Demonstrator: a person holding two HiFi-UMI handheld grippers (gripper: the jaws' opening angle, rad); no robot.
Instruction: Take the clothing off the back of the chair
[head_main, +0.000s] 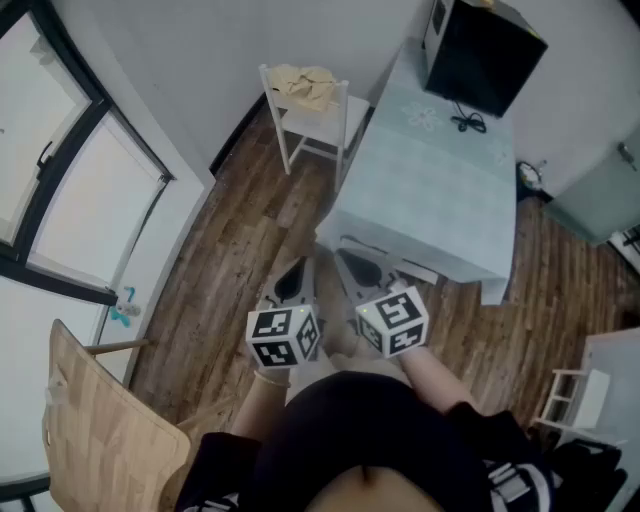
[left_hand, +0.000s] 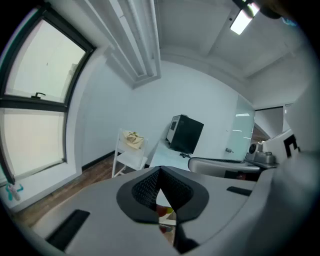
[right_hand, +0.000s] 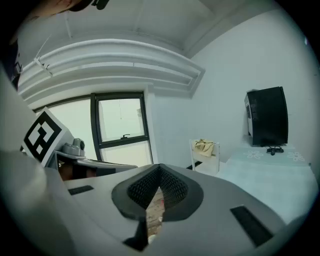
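Observation:
A pale yellow piece of clothing (head_main: 305, 85) hangs over the back of a white chair (head_main: 322, 124) against the far wall. The same clothing (left_hand: 133, 139) shows small in the left gripper view, and the clothing (right_hand: 204, 146) also in the right gripper view. My left gripper (head_main: 291, 281) and right gripper (head_main: 358, 270) are held close to the person's body, side by side, far short of the chair. Both are shut with nothing between the jaws.
A table with a light blue cloth (head_main: 430, 180) stands right of the chair, with a black box-like appliance (head_main: 482, 52) on its far end. A wooden chair back (head_main: 95, 430) is at lower left. Windows (head_main: 60, 170) line the left wall. Another white chair (head_main: 575, 395) sits at right.

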